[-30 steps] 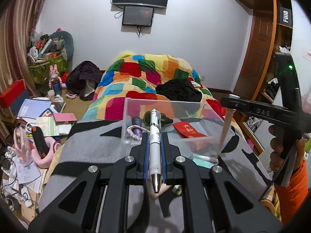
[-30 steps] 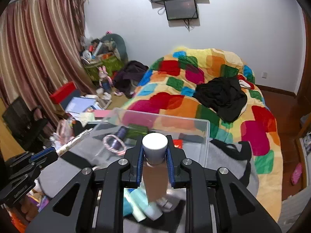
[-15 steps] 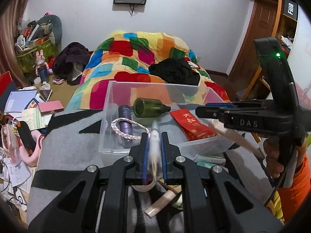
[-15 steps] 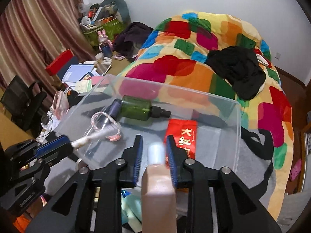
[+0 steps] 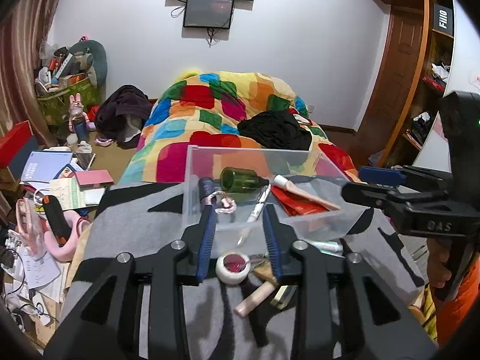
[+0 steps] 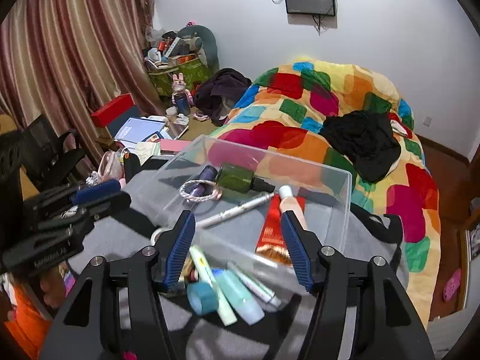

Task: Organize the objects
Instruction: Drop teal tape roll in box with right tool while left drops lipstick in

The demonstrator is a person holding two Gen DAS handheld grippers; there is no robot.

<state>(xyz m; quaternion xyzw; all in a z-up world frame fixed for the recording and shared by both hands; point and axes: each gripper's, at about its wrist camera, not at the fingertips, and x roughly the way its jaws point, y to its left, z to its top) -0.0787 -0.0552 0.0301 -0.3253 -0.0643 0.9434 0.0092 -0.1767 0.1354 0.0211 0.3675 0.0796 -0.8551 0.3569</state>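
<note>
A clear plastic bin (image 5: 210,162) (image 6: 336,180) stands on the grey table. In it lie a green bottle (image 5: 240,180) (image 6: 237,177), a white pen (image 5: 258,204) (image 6: 237,210), a beige tube (image 5: 306,193) (image 6: 291,204), a red envelope (image 5: 297,205) (image 6: 270,234), a purple item and a braided band (image 6: 198,192). My left gripper (image 5: 240,237) is open and empty just in front of the bin. My right gripper (image 6: 237,246) is open and empty over the bin's near wall.
Loose items lie on the table before the bin: a tape roll (image 5: 232,268), a beige tube (image 5: 255,298), teal and white tubes (image 6: 234,294). A bed with a patchwork quilt (image 5: 228,111) stands behind. Clutter covers the floor at left (image 5: 45,180).
My left gripper let go of the pen and my right gripper let go of the beige tube. Both now lie in the bin. Both grippers have opened and drawn back.
</note>
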